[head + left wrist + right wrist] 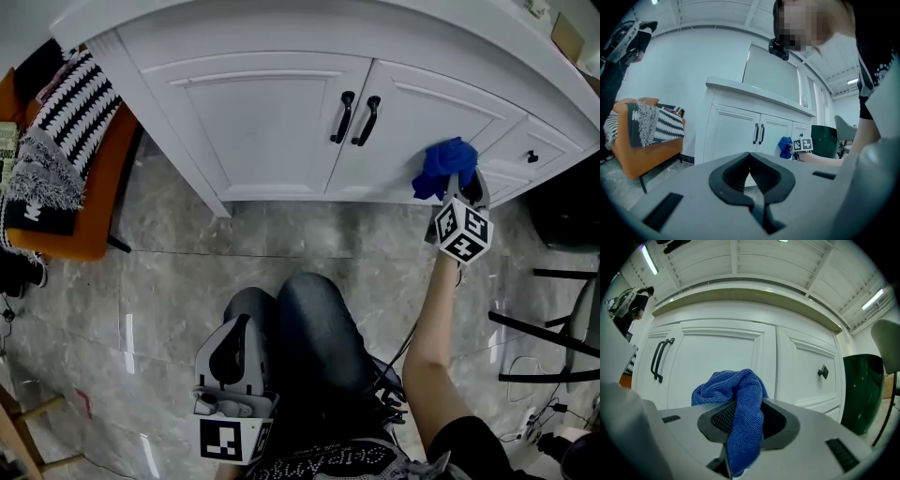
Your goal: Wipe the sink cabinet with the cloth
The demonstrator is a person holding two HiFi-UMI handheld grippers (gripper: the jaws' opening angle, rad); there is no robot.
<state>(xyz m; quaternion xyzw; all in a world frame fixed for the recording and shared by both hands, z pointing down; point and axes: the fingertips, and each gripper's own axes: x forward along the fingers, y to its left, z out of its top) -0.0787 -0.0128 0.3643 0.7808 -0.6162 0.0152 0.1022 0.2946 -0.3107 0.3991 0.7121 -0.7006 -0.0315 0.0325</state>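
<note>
Closest in, well back from the sink cabinet [272, 112], over the lap: left tool [239, 342], jaws together on nothing, pointed toward the doors. Further out, on an outstretched arm: right tool [461, 187], clamped on a bunched blue cloth [442, 165]. Cloth straight ahead of that tool's jaws, against or just off the cabinet's right door [412, 131], low at the edge beside the drawer front [534, 150]; contact not certain. Right side far nearer the cabinet face, so likely the wiping hand, with bare door panel to the cloth's left.
</note>
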